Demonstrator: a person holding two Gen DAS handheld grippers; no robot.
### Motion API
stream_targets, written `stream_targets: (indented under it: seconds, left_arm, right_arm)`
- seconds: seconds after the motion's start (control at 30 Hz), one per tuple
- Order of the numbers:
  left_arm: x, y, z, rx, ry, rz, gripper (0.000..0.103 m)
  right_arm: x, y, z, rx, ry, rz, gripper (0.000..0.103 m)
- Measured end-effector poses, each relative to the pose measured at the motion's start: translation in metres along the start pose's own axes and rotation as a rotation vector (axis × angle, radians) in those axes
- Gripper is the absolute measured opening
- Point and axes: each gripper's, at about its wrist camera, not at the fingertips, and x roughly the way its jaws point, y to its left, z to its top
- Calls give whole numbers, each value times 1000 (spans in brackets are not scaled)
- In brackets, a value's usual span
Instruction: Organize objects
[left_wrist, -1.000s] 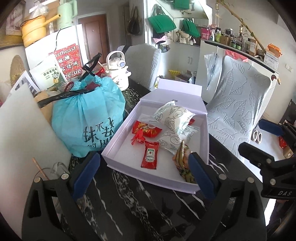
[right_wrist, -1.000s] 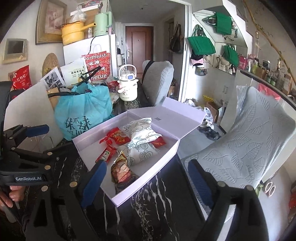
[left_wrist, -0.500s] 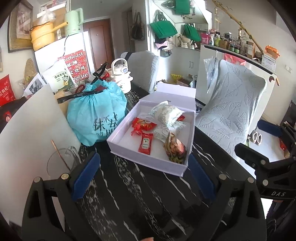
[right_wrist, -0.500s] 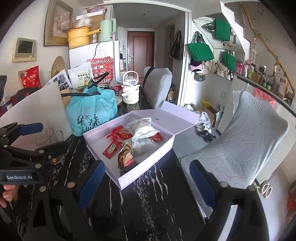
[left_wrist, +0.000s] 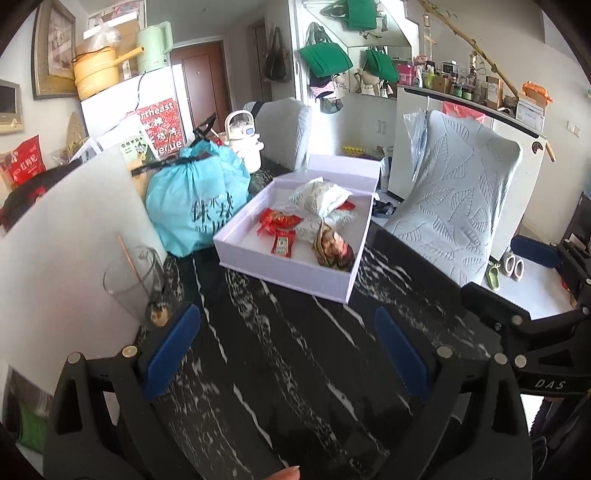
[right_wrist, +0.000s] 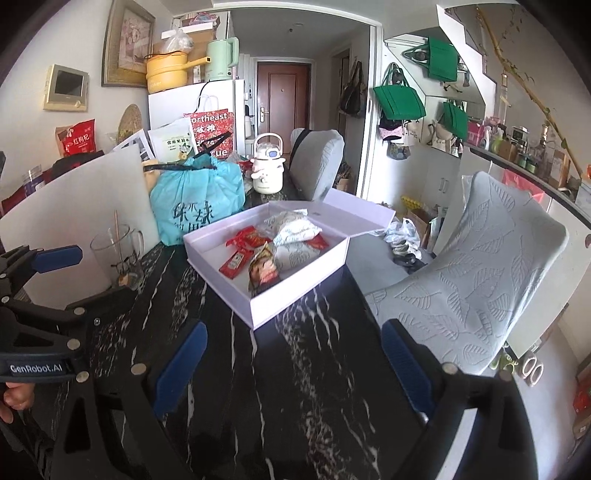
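Left wrist view: left gripper (left_wrist: 288, 352) low over black marbled counter (left_wrist: 280, 343), fingers (left_wrist: 171, 349) spread wide, nothing between them. At 12 o'clock, well apart, white box (left_wrist: 291, 271) with lid folded back, holding red ketchup sachet (left_wrist: 283, 246), red snack packets (left_wrist: 279, 220), white patterned pouches (left_wrist: 321, 195) and brown crinkled wrapper (left_wrist: 332, 249). At 10 o'clock, clear glass (left_wrist: 133, 280) with a stick inside; teal bag (left_wrist: 195, 199) just beside the box. Right wrist view: right gripper (right_wrist: 293, 363) likewise parted and empty, same box (right_wrist: 295, 295) at 12 o'clock, leaf-embossed chair (right_wrist: 476, 277) at 2 o'clock, white kettle (right_wrist: 267, 170) beyond.
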Motion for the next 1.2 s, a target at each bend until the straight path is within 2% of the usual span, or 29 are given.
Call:
stream_targets:
  seconds: [0.37, 0.63, 1.2]
  left_arm:
    - [5, -4, -43, -20, 62, -21, 96]
    - [4, -5, -58, -26, 74, -8, 96]
    - [4, -1, -61, -31, 83, -7, 96]
  right_arm:
    - [-8, 8, -33, -16, 29, 5, 96]
    - [-1, 9, -46, 8, 58, 26, 96]
    - [13, 14, -45, 1, 85, 24, 96]
